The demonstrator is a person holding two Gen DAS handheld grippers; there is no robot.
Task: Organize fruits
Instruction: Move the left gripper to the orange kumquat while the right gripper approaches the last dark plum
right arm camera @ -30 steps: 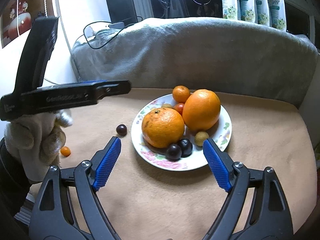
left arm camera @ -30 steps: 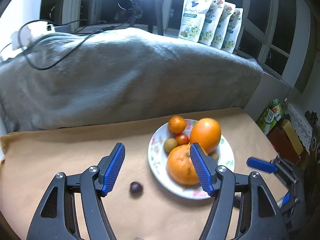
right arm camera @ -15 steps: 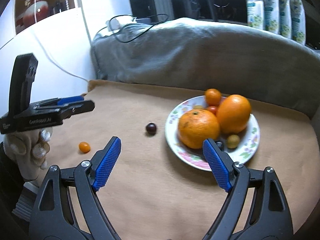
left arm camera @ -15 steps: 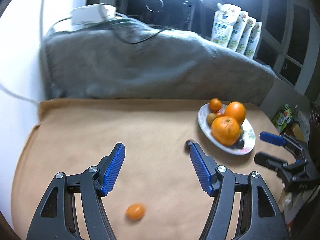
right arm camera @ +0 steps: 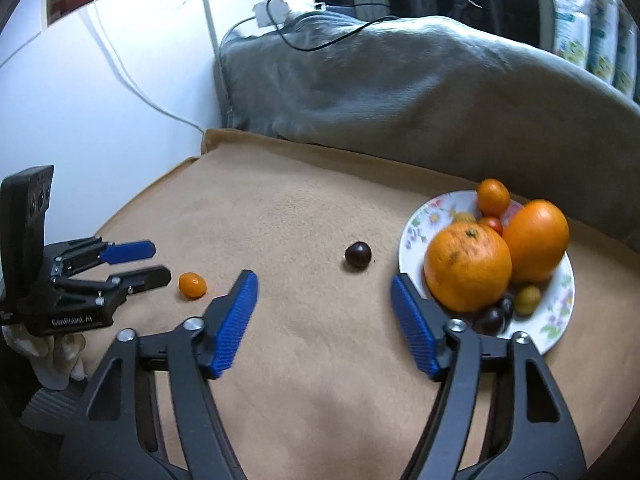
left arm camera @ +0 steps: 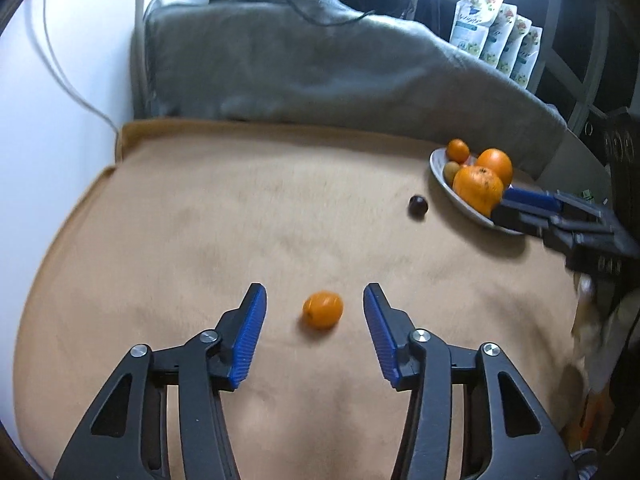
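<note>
I held the left gripper (left arm camera: 314, 312) with fingers spread either side of the small orange fruit (left arm camera: 323, 309), untouched; right gripper (right arm camera: 323, 300) fingers also spread.

Grey blanket (left arm camera: 320, 68) lying bunched behind tan cloth (left arm camera: 200, 220), black cable (right arm camera: 316, 40) trailing across blanket, pouches (left arm camera: 496, 44) standing beyond blanket

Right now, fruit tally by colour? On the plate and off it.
Orange: 4, two large oranges and a small one on the plate, plus a small loose one between the left gripper's open fingers
Dark purple: 3, two on the plate, one loose
Yellow-green: 2 on the plate
Red: 1
Total: 10 visible
</note>
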